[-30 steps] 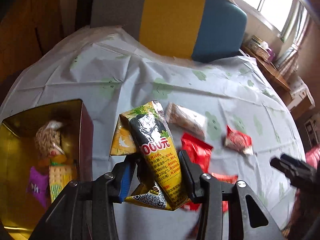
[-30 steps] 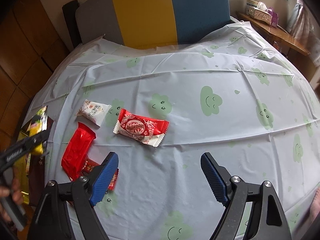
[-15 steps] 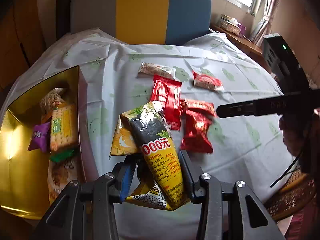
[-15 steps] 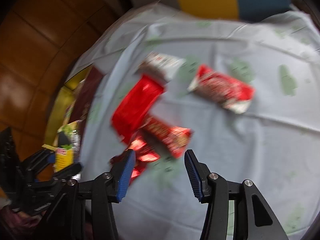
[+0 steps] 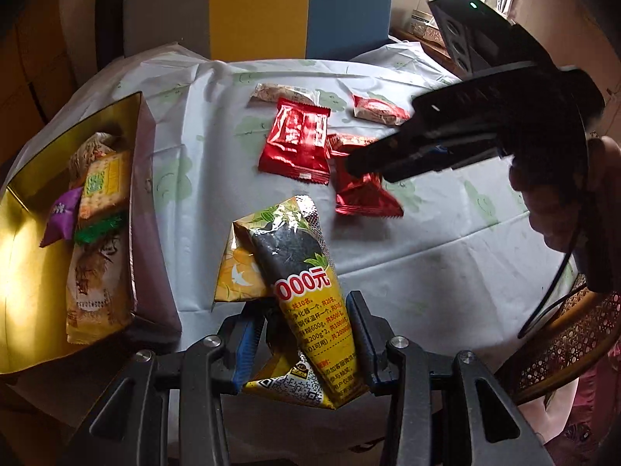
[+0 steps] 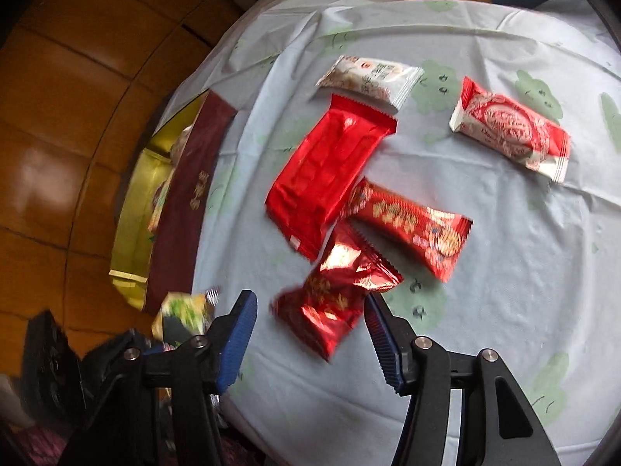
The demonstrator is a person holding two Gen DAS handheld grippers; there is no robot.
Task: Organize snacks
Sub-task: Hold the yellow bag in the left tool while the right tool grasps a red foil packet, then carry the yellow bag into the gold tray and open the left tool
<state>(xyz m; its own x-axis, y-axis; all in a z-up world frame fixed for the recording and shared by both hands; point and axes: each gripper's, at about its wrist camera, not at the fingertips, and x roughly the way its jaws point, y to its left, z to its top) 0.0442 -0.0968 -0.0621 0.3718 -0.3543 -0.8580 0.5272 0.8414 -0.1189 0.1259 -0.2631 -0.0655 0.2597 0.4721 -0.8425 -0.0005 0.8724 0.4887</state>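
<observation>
My left gripper (image 5: 300,320) is shut on a yellow and black snack packet (image 5: 299,295), held above the table's near edge, right of the gold tin (image 5: 23,272). The packet also shows in the right wrist view (image 6: 184,312). My right gripper (image 6: 310,318) is open, its jaws on either side of a crumpled red foil snack (image 6: 330,310) that lies on the tablecloth. It also shows in the left wrist view (image 5: 365,194), under the right gripper (image 5: 357,163). A flat red packet (image 6: 326,171), a patterned red bar (image 6: 411,225), a white packet (image 6: 368,77) and a red-and-white packet (image 6: 508,128) lie beyond.
The gold tin with its dark red side (image 6: 182,209) sits at the table's left edge and holds several snacks (image 5: 97,209). A grey, yellow and blue chair back (image 5: 256,7) stands behind the table. A wicker chair (image 5: 562,345) is at the right.
My right gripper has come down and forward over the crumpled red snack, which now lies between its jaws. My left gripper has drawn back a little with the yellow packet.
</observation>
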